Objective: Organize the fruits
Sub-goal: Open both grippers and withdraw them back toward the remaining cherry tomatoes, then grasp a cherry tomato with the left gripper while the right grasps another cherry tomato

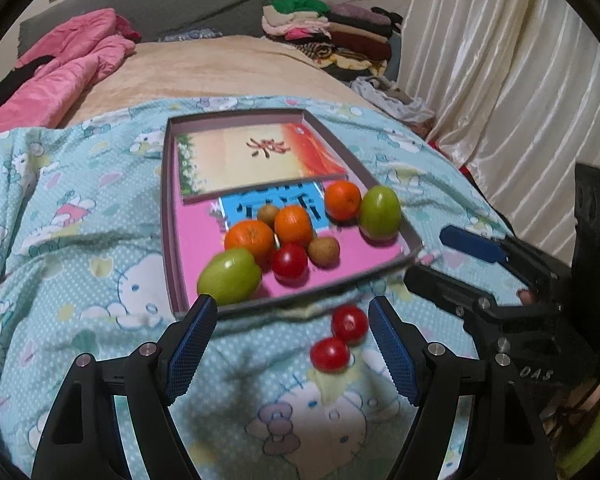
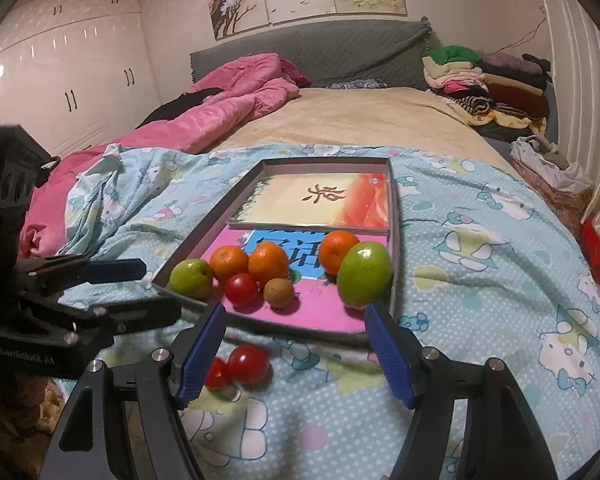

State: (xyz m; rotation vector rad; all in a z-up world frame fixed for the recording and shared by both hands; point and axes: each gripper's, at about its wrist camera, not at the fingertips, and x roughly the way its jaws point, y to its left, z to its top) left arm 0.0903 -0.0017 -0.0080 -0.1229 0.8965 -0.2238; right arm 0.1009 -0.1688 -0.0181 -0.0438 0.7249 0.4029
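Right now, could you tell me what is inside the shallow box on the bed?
The box holds three oranges, two green fruits, one red tomato, small brown fruits and a picture card. The fruit partly covers a blue printed sheet.

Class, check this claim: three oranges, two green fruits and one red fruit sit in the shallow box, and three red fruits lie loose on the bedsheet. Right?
Not quite: two red fruits lie on the bedsheet, not three, as the left wrist view shows. The count in the box stands.
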